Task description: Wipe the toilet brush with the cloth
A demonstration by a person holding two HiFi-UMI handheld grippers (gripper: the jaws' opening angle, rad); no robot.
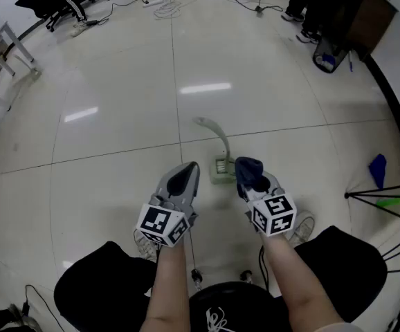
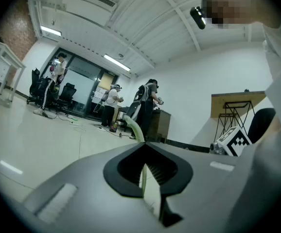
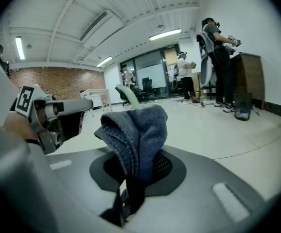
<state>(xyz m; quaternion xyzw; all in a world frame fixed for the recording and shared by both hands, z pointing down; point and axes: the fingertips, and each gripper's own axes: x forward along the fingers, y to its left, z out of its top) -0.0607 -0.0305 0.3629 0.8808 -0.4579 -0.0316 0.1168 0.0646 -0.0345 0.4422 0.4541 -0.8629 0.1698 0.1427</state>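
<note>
Nearest to me, my two forearms (image 1: 169, 289) reach forward and down over the floor (image 1: 117, 151), roughly parallel, one tool in each hand. A white mark on the dark clothing (image 1: 217, 318) at the bottom edge is too small for me to read. The only other print is the black-and-white square markers on the left cube (image 1: 162, 223) and the right cube (image 1: 273, 214).

The left tool (image 1: 186, 175) points ahead with its jaws brought together at the tips. In the left gripper view only a thin slit shows between the pads, and nothing is gripped there. The right tool (image 1: 254, 182) is clamped on a dark blue cloth (image 1: 248, 170), which bunches up out of the jaws and hangs over them.

The toilet brush (image 1: 221, 144) stands on the floor just beyond and between the two tools. Its pale green handle rises from a small base (image 1: 222, 166) and curves away to the far left. The cloth sits just to the right of the base; I cannot tell whether they touch. The left tool's tips are near the base, on its left.

Farther off, cables (image 1: 165, 5) lie on the tiles, and people (image 3: 213, 57) stand by the far wall.
</note>
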